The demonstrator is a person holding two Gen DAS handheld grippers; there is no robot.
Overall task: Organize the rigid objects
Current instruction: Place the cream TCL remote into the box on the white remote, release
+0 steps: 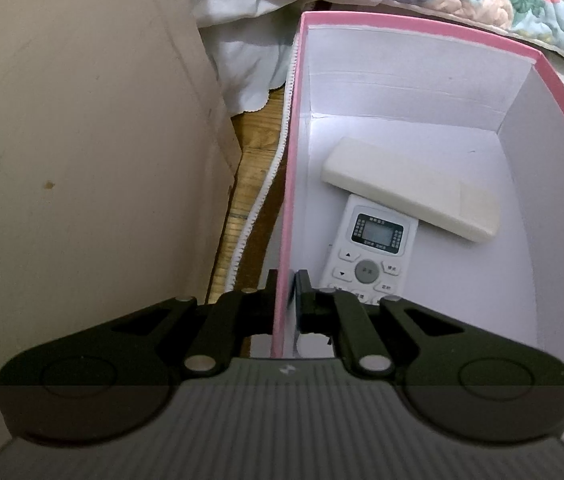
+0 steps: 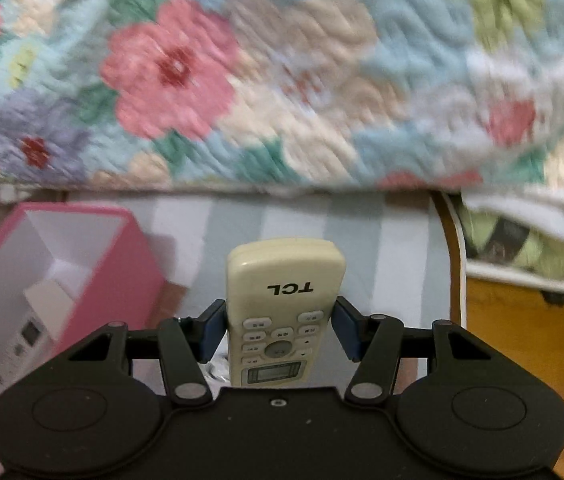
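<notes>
A floral quilt looms behind, blurred. The right gripper clamps a cream TCL remote; the left gripper pinches the pink box wall.

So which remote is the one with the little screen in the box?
Find the pink box with white insides. Two remotes lie on its floor. Yours is the white remote lying face up with a screen and grey buttons, partly under the plain cream remote that shows no buttons.

pink box: open top, far half of floor bare; two remotes crossed on near half; beige panel close beside left wall.
</notes>
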